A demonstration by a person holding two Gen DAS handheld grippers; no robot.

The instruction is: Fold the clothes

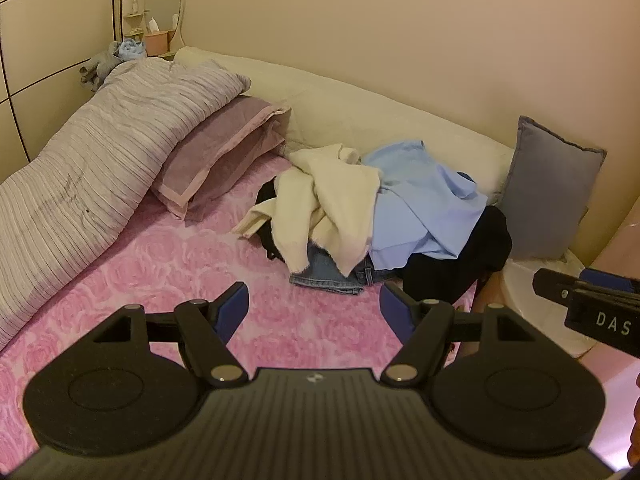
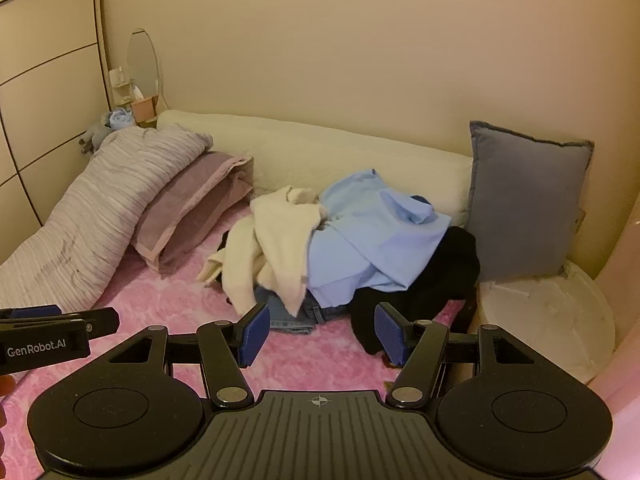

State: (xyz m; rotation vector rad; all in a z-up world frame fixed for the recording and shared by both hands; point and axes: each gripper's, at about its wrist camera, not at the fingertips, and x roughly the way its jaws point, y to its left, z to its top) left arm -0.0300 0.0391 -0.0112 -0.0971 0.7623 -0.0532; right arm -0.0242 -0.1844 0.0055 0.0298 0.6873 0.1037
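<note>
We hold two tongs over a bed [image 1: 192, 264] covered with a pink rose-patterned spread.

Left tongs [image 1: 314, 312]: blue pads set wide apart, nothing between them, hanging above bare pink spread just short of the clothes. They also show at the left edge of the right wrist view.

Right tongs [image 2: 318, 334]: blue pads likewise well apart and empty, poised at the near edge of the heap, with the denim and the black fabric showing behind the gap. One black finger of them enters the right edge of the left wrist view.

Clothes, unfolded, in one loose heap near the far side of the bed, against the cream padded headboard [image 1: 360, 116]:
- cream garment [image 1: 320, 204], draped over the left of the heap;
- light blue shirt [image 1: 420, 200], crumpled on top at the right, overlapping the cream one;
- blue jeans [image 1: 328, 276], beneath both, a hem poking out toward us;
- black garment [image 1: 452, 268], under the blue shirt at the right, spilling to the bed's edge.

Other items:
- striped grey duvet [image 1: 88, 168], bunched along the left;
- mauve pillow [image 1: 224, 148], leaning beside the duvet;
- grey cushion [image 1: 552, 200], upright against the wall, right of the heap;
- oval mirror [image 1: 162, 0], in the far left corner.
</note>
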